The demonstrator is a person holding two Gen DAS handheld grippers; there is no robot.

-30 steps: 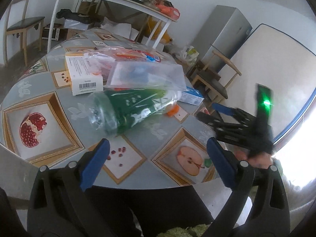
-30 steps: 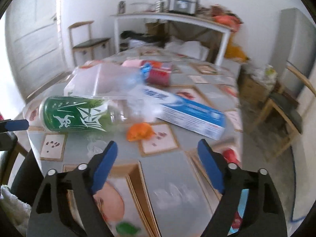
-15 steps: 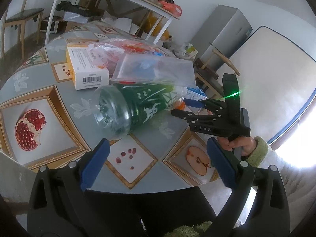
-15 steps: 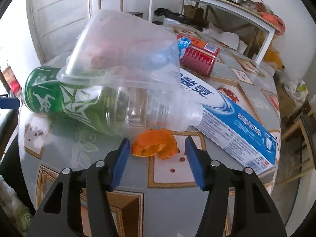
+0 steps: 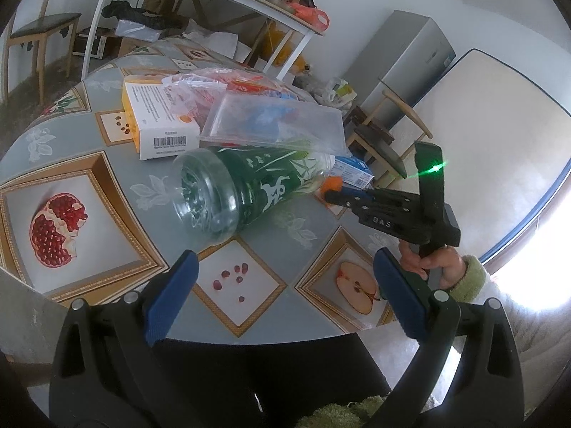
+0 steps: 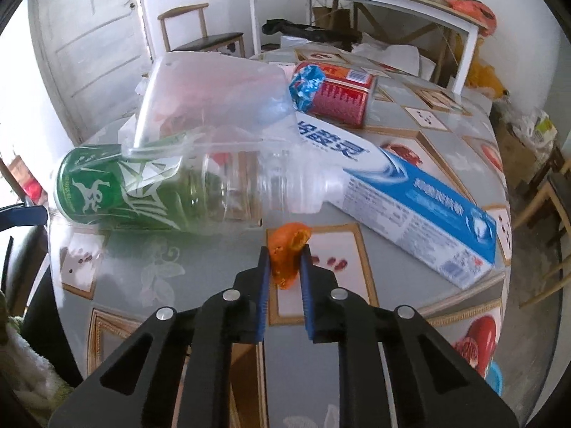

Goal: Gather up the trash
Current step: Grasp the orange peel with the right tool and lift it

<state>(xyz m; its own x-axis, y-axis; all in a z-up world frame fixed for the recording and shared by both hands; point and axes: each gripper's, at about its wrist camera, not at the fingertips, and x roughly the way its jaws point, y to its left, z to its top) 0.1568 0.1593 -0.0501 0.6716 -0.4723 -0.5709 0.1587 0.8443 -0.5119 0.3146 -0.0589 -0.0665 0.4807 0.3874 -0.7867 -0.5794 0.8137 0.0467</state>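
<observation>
Two blue pads of the left gripper [image 5: 282, 296] stand wide apart at the bottom of the left wrist view, nothing between them, hovering over the near edge of the desk [image 5: 117, 174]. Centre frame, a green-labelled plastic bottle [image 5: 246, 189] lies on its side, base toward us, with a clear plastic container [image 5: 274, 125] leaning on it and a white barcode box [image 5: 157, 121] at upper left. Right of centre, the right gripper [image 5: 333, 194] reaches in, a hand [image 5: 433, 262] on its grip, its tip at an orange peel [image 5: 333, 182].

Over to the right wrist view: the jaws have just been closing, and they're narrow now, pads pinching the orange peel [image 6: 287, 253] at centre frame, right on the desk [image 6: 200, 271]. Just above it lies the bottle [image 6: 142, 192], the clear container [image 6: 214, 103] on top, and a blue-and-white toothpaste box [image 6: 410, 199] running toward the right.
</observation>
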